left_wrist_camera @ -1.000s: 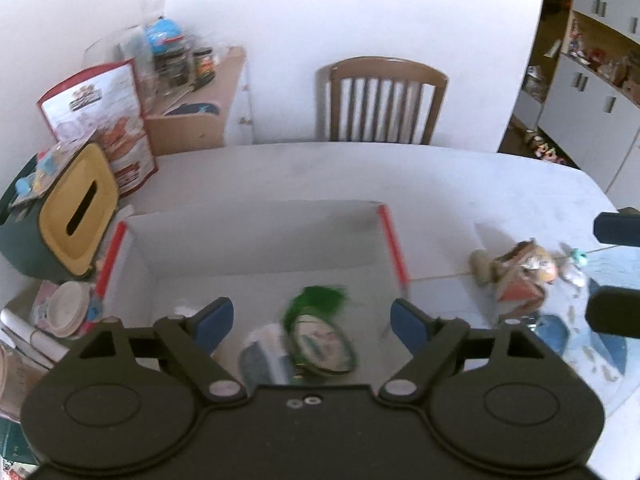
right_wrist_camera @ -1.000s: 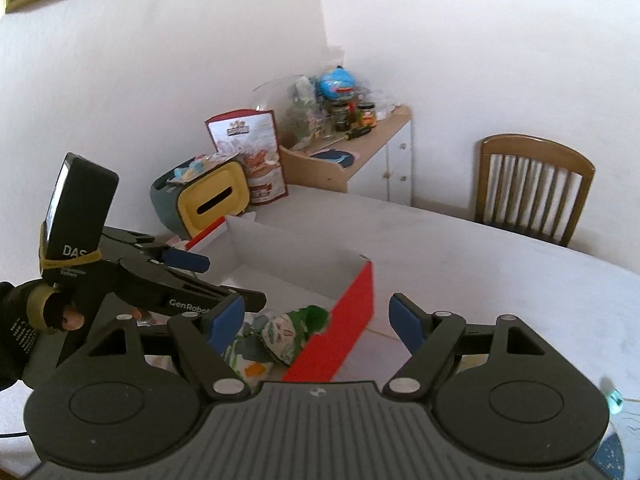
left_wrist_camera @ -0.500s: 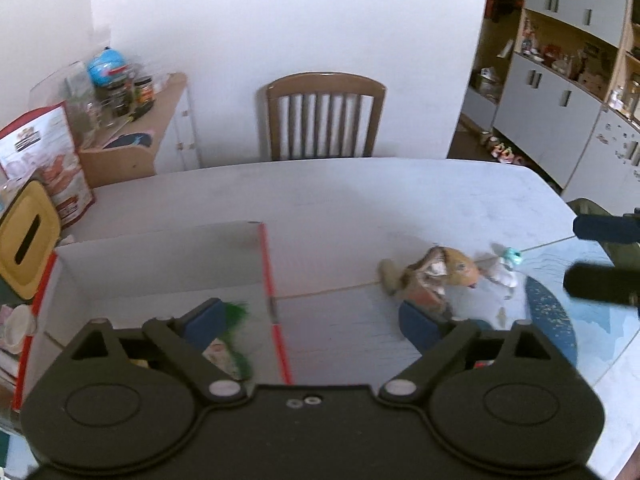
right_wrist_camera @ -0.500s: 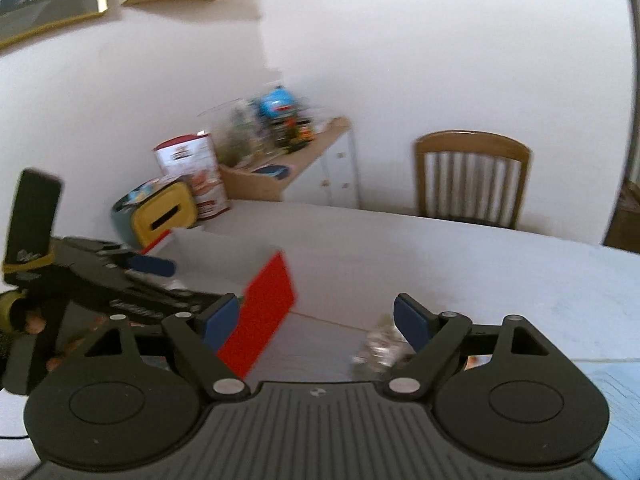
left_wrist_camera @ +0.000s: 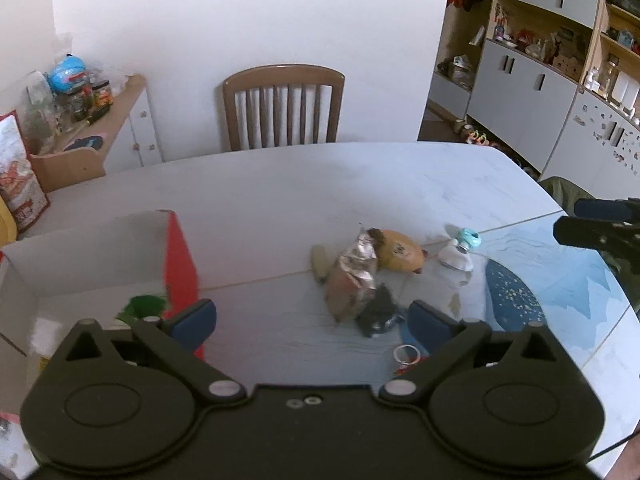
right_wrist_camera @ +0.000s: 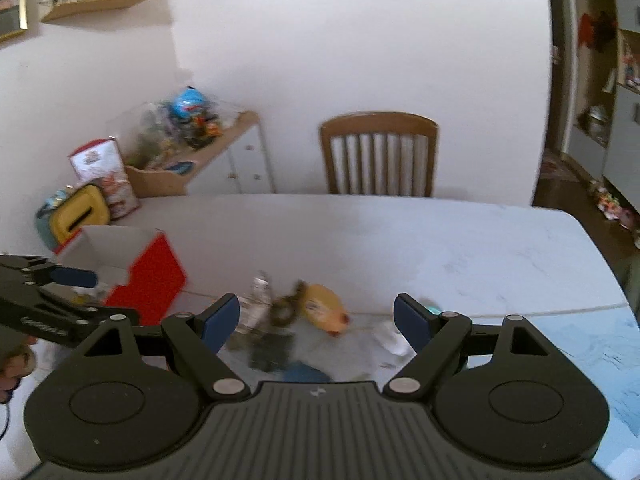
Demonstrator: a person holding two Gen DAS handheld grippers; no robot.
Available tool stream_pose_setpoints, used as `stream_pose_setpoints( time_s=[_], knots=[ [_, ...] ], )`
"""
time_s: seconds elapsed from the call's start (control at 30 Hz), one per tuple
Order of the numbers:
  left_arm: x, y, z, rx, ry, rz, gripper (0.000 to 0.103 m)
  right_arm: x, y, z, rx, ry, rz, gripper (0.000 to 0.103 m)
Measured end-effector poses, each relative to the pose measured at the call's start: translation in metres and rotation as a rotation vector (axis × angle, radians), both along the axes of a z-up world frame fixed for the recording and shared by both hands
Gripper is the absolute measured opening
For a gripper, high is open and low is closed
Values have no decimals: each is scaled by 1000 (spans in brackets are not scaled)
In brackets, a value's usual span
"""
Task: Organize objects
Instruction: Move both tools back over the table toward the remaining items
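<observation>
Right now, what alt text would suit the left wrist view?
An open left hand-held gripper hovers over a white table, facing a clutter of small items around a crumpled foil packet; a red-and-white box sits left, a wooden chair behind.

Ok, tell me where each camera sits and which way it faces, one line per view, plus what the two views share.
Left wrist: on the left gripper, open, above the table, facing the chair; the right gripper's fingers poke in at the right.
Right wrist: on the right gripper, open, facing the same chair; the left gripper and a bit of a hand show at the left.
Shared: the red and white box, the yellow toy, the side cabinet.
</observation>
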State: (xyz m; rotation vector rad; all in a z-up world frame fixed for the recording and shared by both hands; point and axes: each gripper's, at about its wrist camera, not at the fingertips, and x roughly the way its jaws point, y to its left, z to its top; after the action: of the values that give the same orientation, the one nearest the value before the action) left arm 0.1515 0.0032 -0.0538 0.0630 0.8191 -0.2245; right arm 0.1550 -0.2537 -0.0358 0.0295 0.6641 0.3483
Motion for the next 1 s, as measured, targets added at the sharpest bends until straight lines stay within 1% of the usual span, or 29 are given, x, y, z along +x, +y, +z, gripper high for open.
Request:
stream_pose_setpoints(
  time_s=[0.13,0.4,0.67,0.83,1.0],
  knots=[
    [0,-16,-13,-14,16,0,102,11,-21,-19,-25,39,-51,84],
    [3,-41,-42,-30,53,12,102,38,-55,-57,-20,118,-137,84],
    [3,-66,-75,2,85,3,102,59,-53,-87,-59,150,-96,84],
    [3,-78,-95,27,107,-4,102,69,-50,-102,-67,169,-66,84],
    [4,-87,-111,35,127,-22,102,80,-47,-114,-75,185,-35,84]
  ],
)
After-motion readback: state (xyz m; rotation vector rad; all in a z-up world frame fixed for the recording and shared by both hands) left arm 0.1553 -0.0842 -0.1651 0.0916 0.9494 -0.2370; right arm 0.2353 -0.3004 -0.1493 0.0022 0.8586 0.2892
